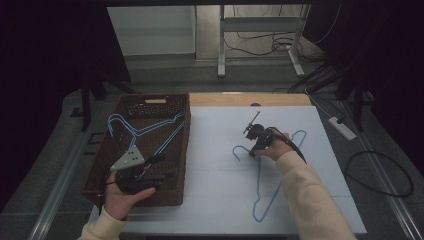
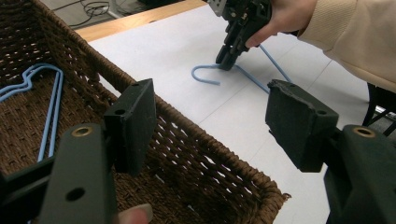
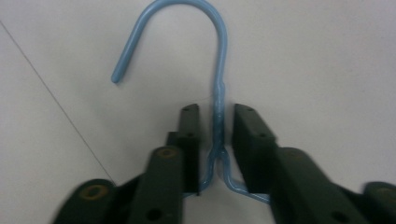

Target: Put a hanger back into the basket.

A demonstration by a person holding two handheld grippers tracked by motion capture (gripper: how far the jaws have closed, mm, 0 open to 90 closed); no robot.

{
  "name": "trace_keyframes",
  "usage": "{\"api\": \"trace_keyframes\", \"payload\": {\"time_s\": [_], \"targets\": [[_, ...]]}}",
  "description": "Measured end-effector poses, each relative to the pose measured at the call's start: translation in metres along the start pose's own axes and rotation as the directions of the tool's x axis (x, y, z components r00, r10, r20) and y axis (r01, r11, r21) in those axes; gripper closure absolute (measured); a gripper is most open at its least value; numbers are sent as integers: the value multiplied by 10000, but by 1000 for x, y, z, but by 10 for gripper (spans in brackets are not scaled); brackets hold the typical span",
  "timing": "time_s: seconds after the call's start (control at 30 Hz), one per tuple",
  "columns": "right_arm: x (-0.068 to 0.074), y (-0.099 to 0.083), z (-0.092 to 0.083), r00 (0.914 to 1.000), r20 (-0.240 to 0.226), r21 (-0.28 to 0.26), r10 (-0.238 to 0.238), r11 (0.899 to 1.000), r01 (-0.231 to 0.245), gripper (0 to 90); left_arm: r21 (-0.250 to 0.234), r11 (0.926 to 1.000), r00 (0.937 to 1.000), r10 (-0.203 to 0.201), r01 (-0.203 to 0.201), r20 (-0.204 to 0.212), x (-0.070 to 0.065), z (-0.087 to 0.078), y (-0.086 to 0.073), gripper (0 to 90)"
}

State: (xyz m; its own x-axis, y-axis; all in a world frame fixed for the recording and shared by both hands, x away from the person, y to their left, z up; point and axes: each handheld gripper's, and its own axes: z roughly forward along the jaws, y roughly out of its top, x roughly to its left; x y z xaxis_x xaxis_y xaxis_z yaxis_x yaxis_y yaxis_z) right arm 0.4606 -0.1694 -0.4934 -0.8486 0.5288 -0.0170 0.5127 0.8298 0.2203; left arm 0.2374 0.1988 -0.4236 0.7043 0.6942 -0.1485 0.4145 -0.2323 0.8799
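Note:
A blue wire hanger lies flat on the white sheet, hook pointing left. My right gripper reaches down at its neck. In the right gripper view the twisted neck of the hanger runs between the jaws of this gripper, with a thin gap on each side, so the pads stand open around it. My left gripper hovers wide open and empty over the near right corner of the brown wicker basket. From the left gripper I see the right gripper at the hanger.
Two or more blue hangers lie inside the basket, visible too as hangers on its floor. A wooden table edge runs behind the sheet. A power strip and cables lie on the floor at right.

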Motion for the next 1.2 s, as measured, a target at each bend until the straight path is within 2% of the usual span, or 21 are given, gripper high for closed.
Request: {"api": "trace_keyframes", "payload": {"time_s": [0.07,0.1,0.27,0.33,0.43,0.6,0.7,0.8,0.97,1.0,1.07,1.1,1.13,1.2], "targets": [[1,2,0,10000,39,130,-25,9999,24,862,-14,10000,10000,18,-18,0,-1,0,1,336],[2,3,0,9998,123,197,-180,9996,178,863,-25,10000,10000,29,-29,-7,-1,-1,1,337],[6,3,0,9991,356,220,-211,9996,203,865,-56,9999,10000,85,-85,24,-3,-2,2,338],[8,-2,-5,9983,585,-343,-11,9994,31,865,-46,9999,9999,133,-133,65,-5,-2,3,338],[10,-6,-15,9987,419,-951,299,9951,-258,865,-31,9999,9998,168,-167,114,-7,0,4,338],[15,-9,-29,9977,529,-1428,420,9892,-340,868,39,9998,9995,207,-208,257,-12,4,6,338],[18,-12,-36,9981,361,-1910,494,9807,-416,869,134,9997,9989,199,-205,427,-17,10,8,338],[20,-16,-38,9975,389,-2227,595,9736,-493,869,506,9986,9971,144,-182,745,-29,25,12,339],[20,-20,-40,9971,404,-2433,649,9685,-532,869,1200,9923,9946,187,-309,1020,-49,50,18,335],[21,-20,-41,9971,388,-2466,654,9676,-538,869,1200,9923,9946,187,-309,1020,-49,50,18,332],[21,-20,-41,9971,393,-2534,658,9659,-537,869,1615,9860,9929,229,-417,1170,-59,68,22,326],[21,-20,-41,9971,393,-2534,658,9659,-537,869,1615,9860,9929,229,-417,1170,-59,68,22,321],[21,-20,-41,9971,368,-2579,667,9646,-550,869,1911,9805,9923,224,-456,1220,-65,79,24,314],[21,-21,-42,9970,371,-2625,679,9633,-558,869,2017,9787,9921,138,-390,1249,-67,85,25,316]]}}
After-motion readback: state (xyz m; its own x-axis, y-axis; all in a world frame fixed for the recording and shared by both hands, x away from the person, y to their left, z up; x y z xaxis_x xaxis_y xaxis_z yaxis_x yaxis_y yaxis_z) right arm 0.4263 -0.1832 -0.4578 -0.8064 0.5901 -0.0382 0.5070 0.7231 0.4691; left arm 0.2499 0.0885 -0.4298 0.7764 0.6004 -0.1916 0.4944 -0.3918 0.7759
